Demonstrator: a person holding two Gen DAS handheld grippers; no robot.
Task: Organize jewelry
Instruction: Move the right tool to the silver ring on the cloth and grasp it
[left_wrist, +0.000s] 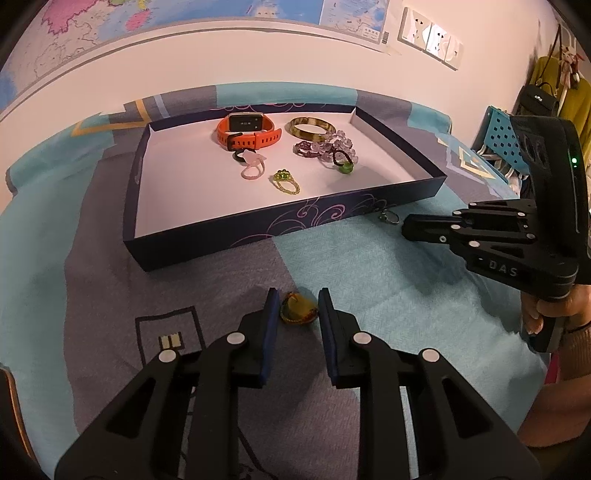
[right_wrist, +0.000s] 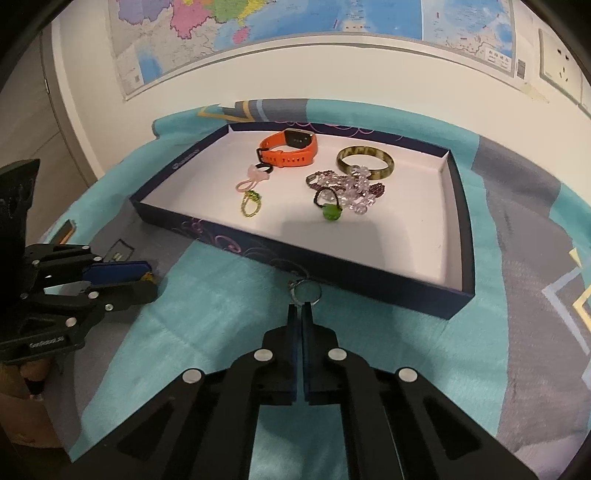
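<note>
Left wrist view: the left tongs (left_wrist: 295, 301) are partly open, with a small gap. An amber pendant (left_wrist: 298, 309) lies on the blanket (left_wrist: 369, 266) right between the two blue pads (left_wrist: 272, 314). It is hard to tell if the pads touch it; a bit of space shows on each side. Ahead of the tongs sits the tray (left_wrist: 207, 240), dark outside and white inside. In it lie an orange watch (left_wrist: 246, 131), a bangle (left_wrist: 312, 129), a heap of clear beads (left_wrist: 330, 144), a green ring (left_wrist: 346, 168), a yellow ring (left_wrist: 284, 181) and a pink loop (left_wrist: 253, 168). To the right are the right tongs (left_wrist: 404, 226), seen side-on, so their tips are hard to read. Their tip is at a small silver ring (left_wrist: 388, 216) just beside the tray wall. A hand (left_wrist: 546, 314) holds the handle, cut off at the edge.

Right wrist view: the right tongs (right_wrist: 300, 308) are closed, pads together, pinching the near edge of the silver ring (right_wrist: 304, 291). The ring lies on the blanket (right_wrist: 221, 295) just before the tray (right_wrist: 369, 273). Far left are the left tongs (right_wrist: 147, 280), with a bit of the pendant (right_wrist: 148, 275) peeking out at the tip; most of it is hidden.
</note>
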